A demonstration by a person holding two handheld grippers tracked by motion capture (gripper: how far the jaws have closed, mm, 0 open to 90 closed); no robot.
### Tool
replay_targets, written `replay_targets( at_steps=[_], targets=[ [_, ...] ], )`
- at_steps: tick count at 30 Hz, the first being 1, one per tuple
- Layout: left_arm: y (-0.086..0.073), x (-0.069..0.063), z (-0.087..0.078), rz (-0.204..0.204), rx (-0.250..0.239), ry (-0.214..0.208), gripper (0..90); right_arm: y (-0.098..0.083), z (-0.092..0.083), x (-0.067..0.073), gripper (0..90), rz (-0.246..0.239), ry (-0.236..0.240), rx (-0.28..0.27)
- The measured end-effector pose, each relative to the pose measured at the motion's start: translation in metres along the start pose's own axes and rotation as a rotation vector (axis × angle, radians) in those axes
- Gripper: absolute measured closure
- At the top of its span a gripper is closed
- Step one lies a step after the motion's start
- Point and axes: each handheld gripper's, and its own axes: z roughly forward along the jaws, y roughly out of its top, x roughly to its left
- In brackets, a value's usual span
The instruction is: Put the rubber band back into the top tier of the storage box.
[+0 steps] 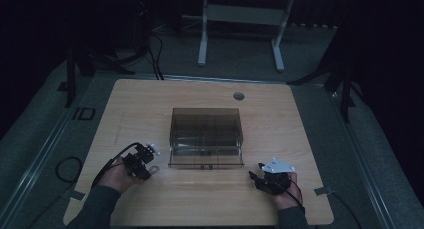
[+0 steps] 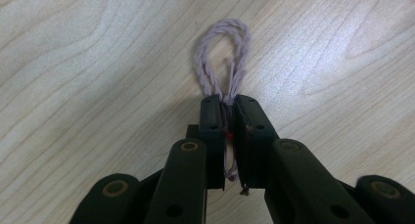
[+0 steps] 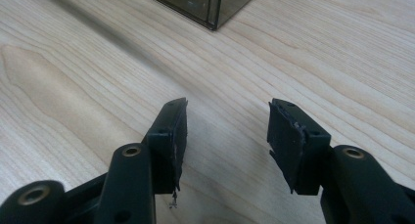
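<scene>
Jaws of the left gripper (image 2: 229, 104) clamp a twisted pale cord loop (image 2: 222, 55), seemingly pinkish, near the table's (image 2: 73, 62) front left corner. Right gripper (image 3: 227, 131) gapes, holding nothing.

The left gripper (image 2: 229, 106) has its two black jaws pressed together on a loop of pale pink twisted string (image 2: 222, 53). The loop's rounded end sticks out beyond the jaw tips and lies over the light wood-grain table (image 2: 88, 72). The string's two strands run down between the pads, where a small red spot shows.
</scene>
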Motion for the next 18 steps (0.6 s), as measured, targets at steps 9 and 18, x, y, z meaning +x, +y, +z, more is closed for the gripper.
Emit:
replay_targets(
  at_steps=[9,18],
  targets=[
    [0.0035,-0.0075,0.0001,0.049,0.031,0.050,85.0,-0.0001,0.0005,0.0002,49.3,-0.005,-0.005,0.006],
    [0.0015,-0.0042,-0.0096,0.043,-0.003,0.042,86.0,-0.0005,0.0006,-0.0011,49.3,-0.006,-0.008,0.007]
  ],
)
